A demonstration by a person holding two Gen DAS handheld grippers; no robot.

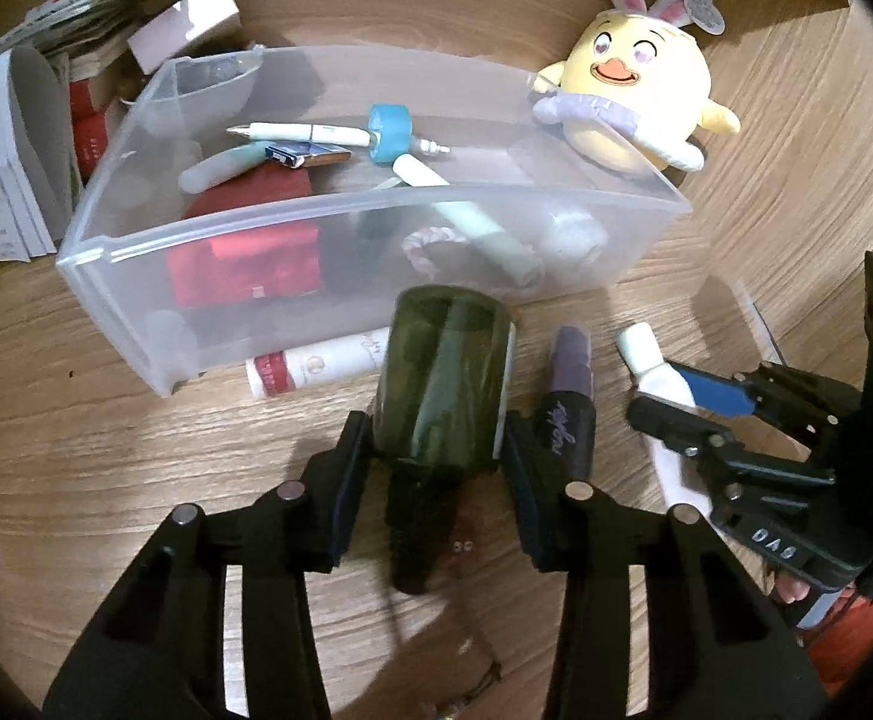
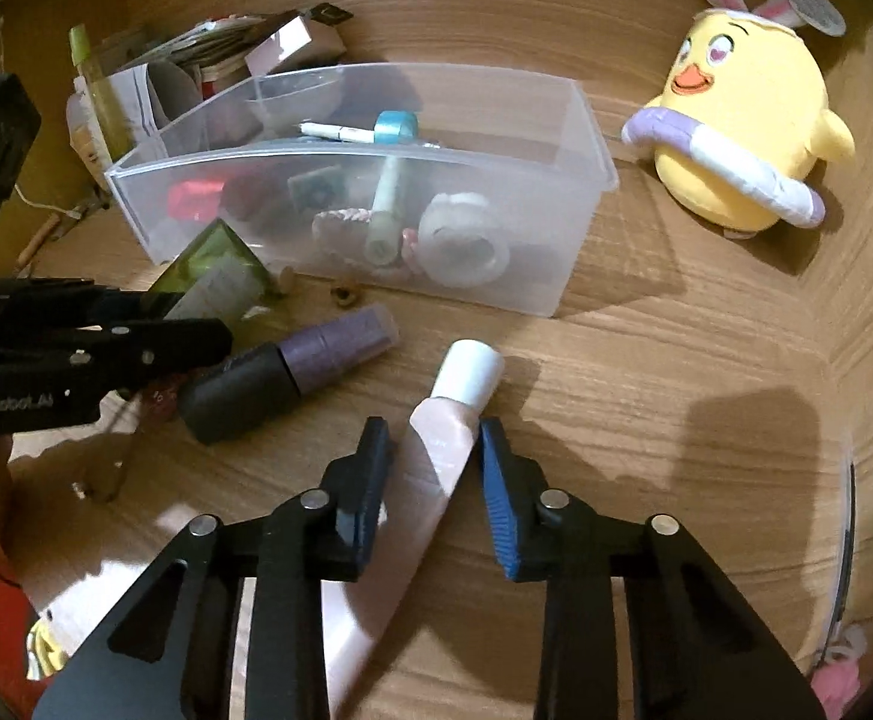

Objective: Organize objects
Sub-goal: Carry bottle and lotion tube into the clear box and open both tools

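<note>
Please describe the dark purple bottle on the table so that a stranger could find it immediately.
Find the clear plastic bin on the wooden table. Before its front wall, the purple bottle lies on its side between a green bottle and a pale tube. Only it has a glittery purple cap.

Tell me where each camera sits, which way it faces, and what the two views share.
Left wrist: on the left gripper, angled down at the table; the gripper clamps a green bottle before the clear bin.
Right wrist: on the right gripper, angled down; its pads close on a pink tube.
Shared: bin, purple bottle, plush chick; each view shows the other gripper at its edge.
</note>
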